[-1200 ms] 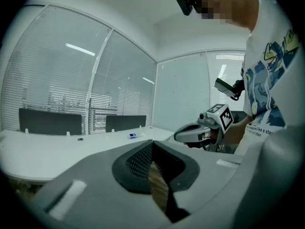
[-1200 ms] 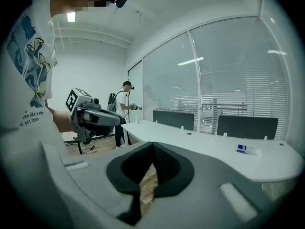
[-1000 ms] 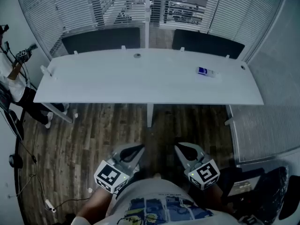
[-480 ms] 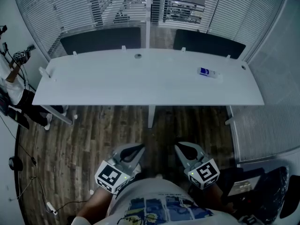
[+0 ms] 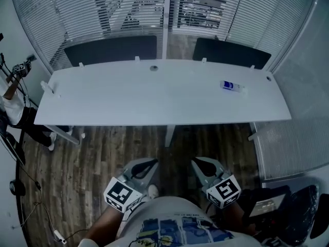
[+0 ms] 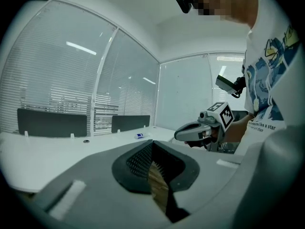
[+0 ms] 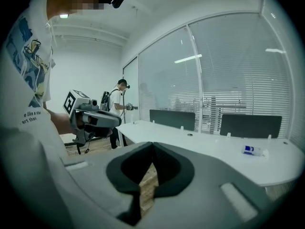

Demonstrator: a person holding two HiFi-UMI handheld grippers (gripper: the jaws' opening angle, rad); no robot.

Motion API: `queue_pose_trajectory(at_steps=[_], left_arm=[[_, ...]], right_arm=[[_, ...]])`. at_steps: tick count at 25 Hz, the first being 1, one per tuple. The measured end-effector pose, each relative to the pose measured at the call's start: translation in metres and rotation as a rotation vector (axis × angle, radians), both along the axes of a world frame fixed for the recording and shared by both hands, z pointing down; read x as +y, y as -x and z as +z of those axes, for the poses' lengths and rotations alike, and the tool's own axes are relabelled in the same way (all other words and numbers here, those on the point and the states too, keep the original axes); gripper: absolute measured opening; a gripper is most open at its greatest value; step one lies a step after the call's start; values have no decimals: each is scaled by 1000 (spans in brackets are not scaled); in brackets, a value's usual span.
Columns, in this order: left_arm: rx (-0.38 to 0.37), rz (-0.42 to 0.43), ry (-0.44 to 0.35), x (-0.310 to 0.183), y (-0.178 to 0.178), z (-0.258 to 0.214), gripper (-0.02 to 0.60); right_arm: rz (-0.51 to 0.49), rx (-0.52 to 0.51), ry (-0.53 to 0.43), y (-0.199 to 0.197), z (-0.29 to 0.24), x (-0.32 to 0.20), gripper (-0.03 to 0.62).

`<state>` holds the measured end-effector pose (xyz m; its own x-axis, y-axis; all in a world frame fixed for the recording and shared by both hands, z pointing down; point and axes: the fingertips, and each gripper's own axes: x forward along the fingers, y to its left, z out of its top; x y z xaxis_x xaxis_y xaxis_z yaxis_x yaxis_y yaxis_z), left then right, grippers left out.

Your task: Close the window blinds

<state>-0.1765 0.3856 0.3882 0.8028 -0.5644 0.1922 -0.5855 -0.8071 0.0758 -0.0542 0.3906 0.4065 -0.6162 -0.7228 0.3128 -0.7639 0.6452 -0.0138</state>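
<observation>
Both tools sit low and close to the person's body, pointing toward the far wall, which seems to suit someone who has not yet reached anything to work on. The left tool (image 5: 149,164) has its jaws pressed together with nothing between them. The right tool (image 5: 198,163) is closed and empty in the same way. Neither probably needs to part until there is a cord or wand to take.

The blinds (image 5: 77,19) hang along the far glass wall with their slats open enough to see through. They are well apart from both tools, because the long white desk (image 5: 154,96) stands across the way, with dark panels (image 5: 110,49) along its far edge. My guess is that the task has barely started.

The head view shows the whole layout: the wooden floor (image 5: 92,153) on the near side of the desk and a small blue-and-white item (image 5: 231,86) lying toward the desk's right end. It does not show the jaw faces, and the gripper views make it clear that they are meeting. The right gripper view alone shows a second person (image 7: 119,111) standing whole beyond the desk's left end. I cannot make out any control for the blinds in any view.
</observation>
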Motion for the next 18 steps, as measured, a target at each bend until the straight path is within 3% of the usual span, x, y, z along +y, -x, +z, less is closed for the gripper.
queue_pose_trajectory(at_steps=[9, 13, 18], left_arm=[[-26, 26, -2, -41, 12, 12, 5], [-33, 51, -22, -58, -7, 14, 6], [-48, 13, -37, -95, -36, 8, 5]], right_arm=[[46, -4, 41, 14, 12, -31, 3], [47, -6, 37, -3, 10, -54, 3], [8, 8, 23, -31, 7, -98, 3]])
